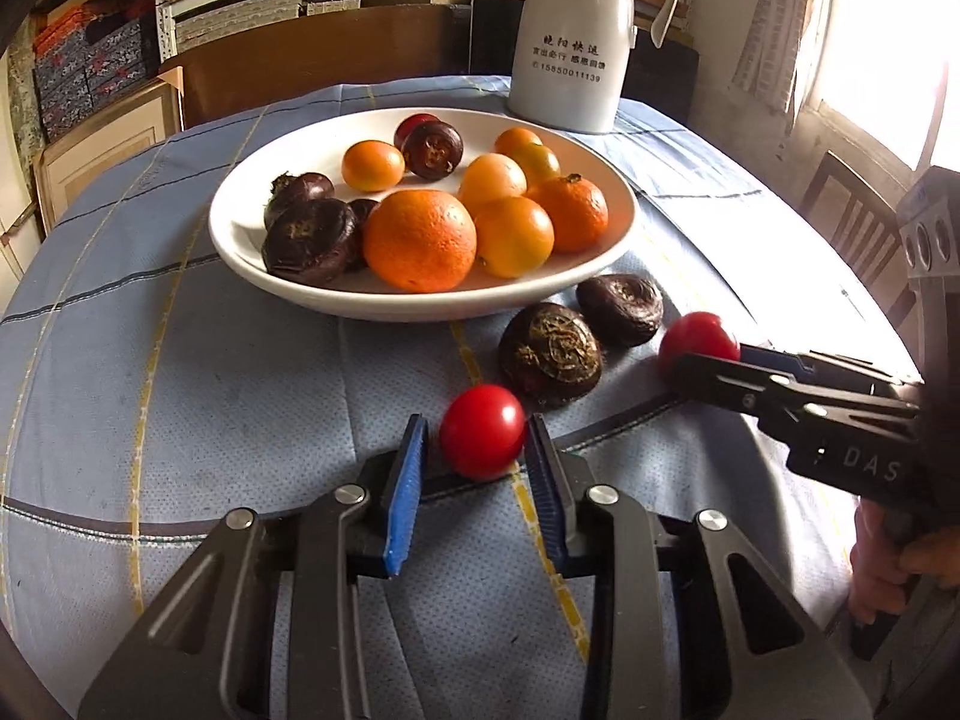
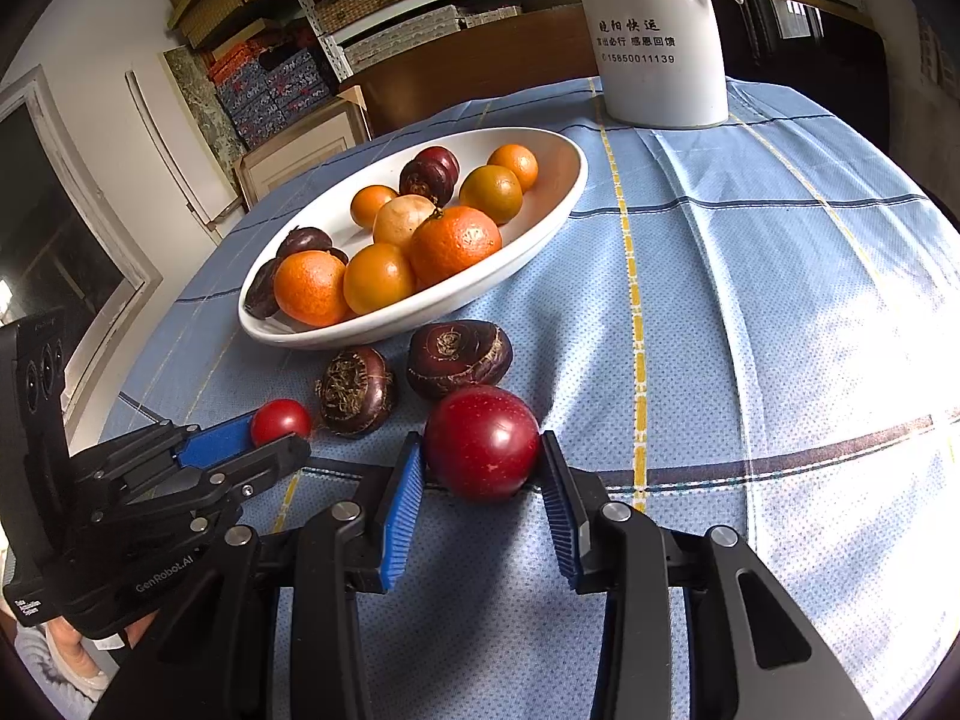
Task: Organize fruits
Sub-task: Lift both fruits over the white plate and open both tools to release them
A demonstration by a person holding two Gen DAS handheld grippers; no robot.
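On the blue checked cloth of the bench (image 2: 750, 312), just before the white bowl (image 1: 240, 240), each tongs, left (image 1: 477, 444) and right (image 2: 480, 459), brackets a smooth, light, roll-prone cherry tomato (image 1: 482, 431) (image 2: 482, 441) at its widest girth, seemingly touching but not yet clenched.

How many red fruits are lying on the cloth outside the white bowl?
2. One red fruit sits between the left claw fingers; the other red fruit sits between the right claw fingers. A third reddish one may lie in the bowl, partly hidden.
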